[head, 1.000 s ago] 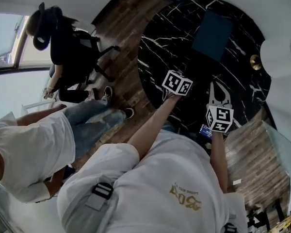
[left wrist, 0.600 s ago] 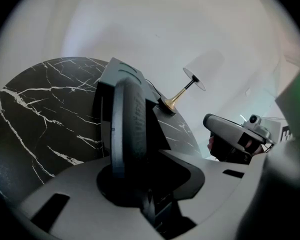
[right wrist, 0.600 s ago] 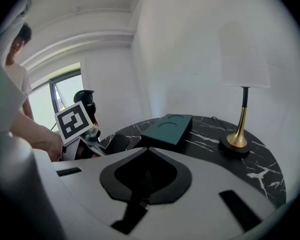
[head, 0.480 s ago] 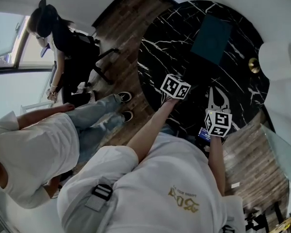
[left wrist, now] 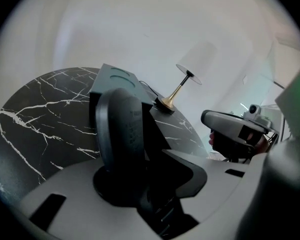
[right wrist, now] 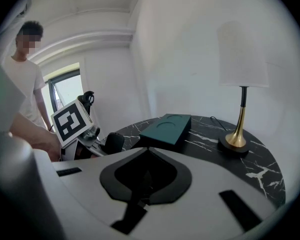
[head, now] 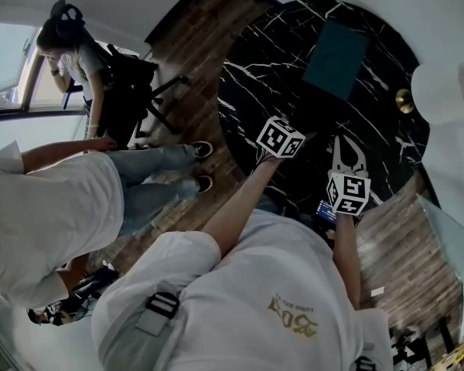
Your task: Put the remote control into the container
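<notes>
Jaws of my left gripper (left wrist: 142, 156) have just been opening and look released around the remote control (left wrist: 121, 139) standing between them, on the near side of the container (left wrist: 112, 78). My right gripper (right wrist: 146, 151) is clenched, empty. Loosened short of the container, the remote control could topple onto the worktop (left wrist: 45, 119).

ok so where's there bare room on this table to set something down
Bare marble on the left of the table, between its rim and the container, and the strip in front of the container. Tighter at the right: the lamp base and its cord sit beside the container.
</notes>
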